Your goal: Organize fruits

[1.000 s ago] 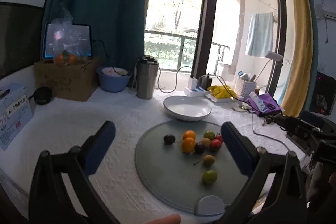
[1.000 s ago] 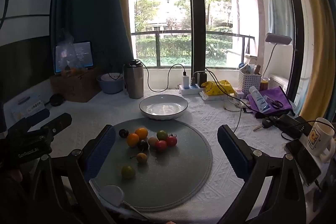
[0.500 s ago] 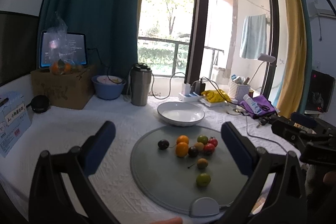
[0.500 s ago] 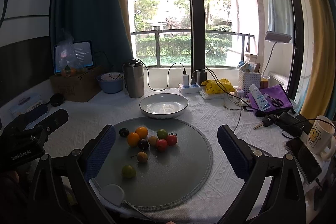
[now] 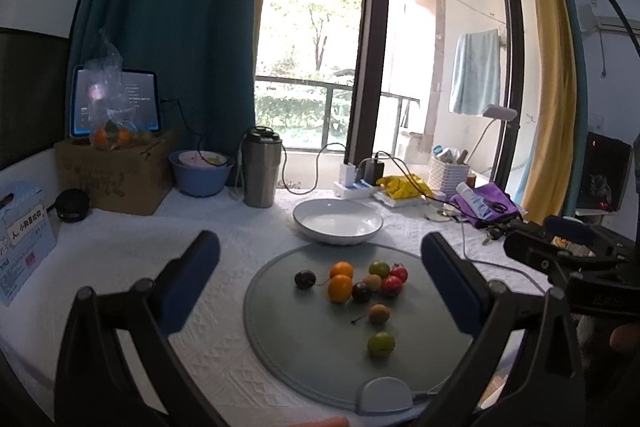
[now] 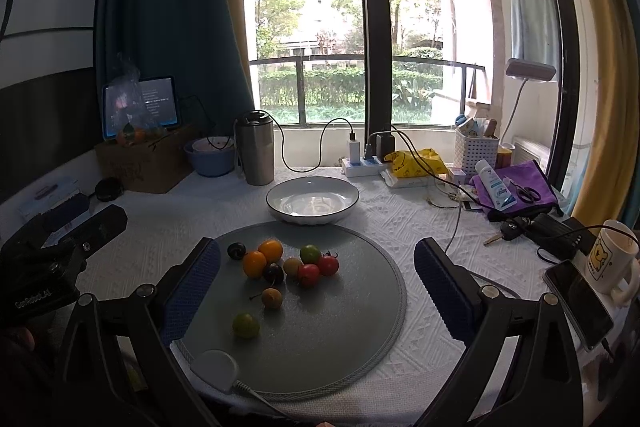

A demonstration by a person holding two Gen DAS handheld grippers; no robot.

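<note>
Orange, red, green and dark fruits (image 6: 280, 267) were seen on a grey mat (image 6: 360, 327); the bowl (image 6: 312, 201) was white, dark-rimmed.

Beyond the fingertips, at the table's far edge: a steel tumbler (image 6: 255, 153) upright, a blue basin (image 6: 210, 157) just left of it, a cardboard box (image 6: 146, 165) further left with a tablet (image 6: 140, 105) propped behind. Right of the fingers: white basket (image 6: 477, 149), purple cloth (image 6: 516, 189), phone (image 6: 576, 301), mug (image 6: 610, 259).
</note>
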